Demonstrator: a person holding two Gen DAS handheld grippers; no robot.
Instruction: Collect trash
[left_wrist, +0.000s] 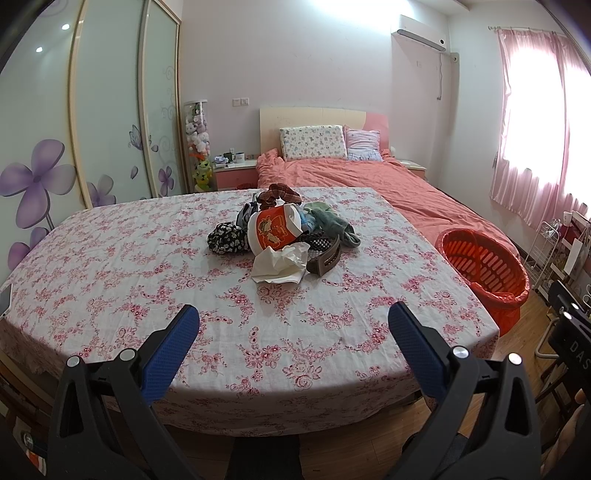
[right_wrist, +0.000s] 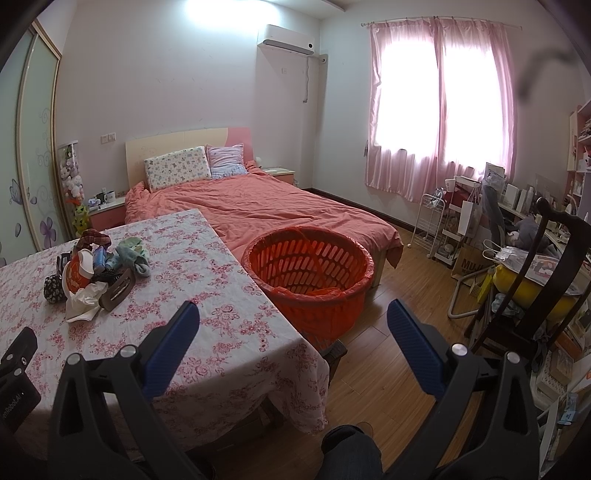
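A heap of things lies mid-table: a red-and-white paper cup (left_wrist: 275, 230) on its side, a crumpled white tissue (left_wrist: 280, 264), a brown hair claw (left_wrist: 325, 256), a black floral cloth (left_wrist: 225, 240), green socks (left_wrist: 330, 221) and a plaid scrunchie (left_wrist: 280, 194). The heap also shows in the right wrist view, with the cup (right_wrist: 75, 278) and tissue (right_wrist: 83, 304). An orange bin (right_wrist: 308, 267) lined with a red bag stands right of the table. My left gripper (left_wrist: 293, 325) is open and empty over the table's near edge. My right gripper (right_wrist: 293, 325) is open and empty, over the table's right corner.
The table wears a floral cloth (left_wrist: 147, 258). A bed with a pink cover (right_wrist: 258, 210) lies behind it. A dark chair (right_wrist: 546, 277) and a cluttered desk (right_wrist: 517, 218) stand at the right. A wardrobe (left_wrist: 103, 110) is at the left. The floor (right_wrist: 388, 350) is wood.
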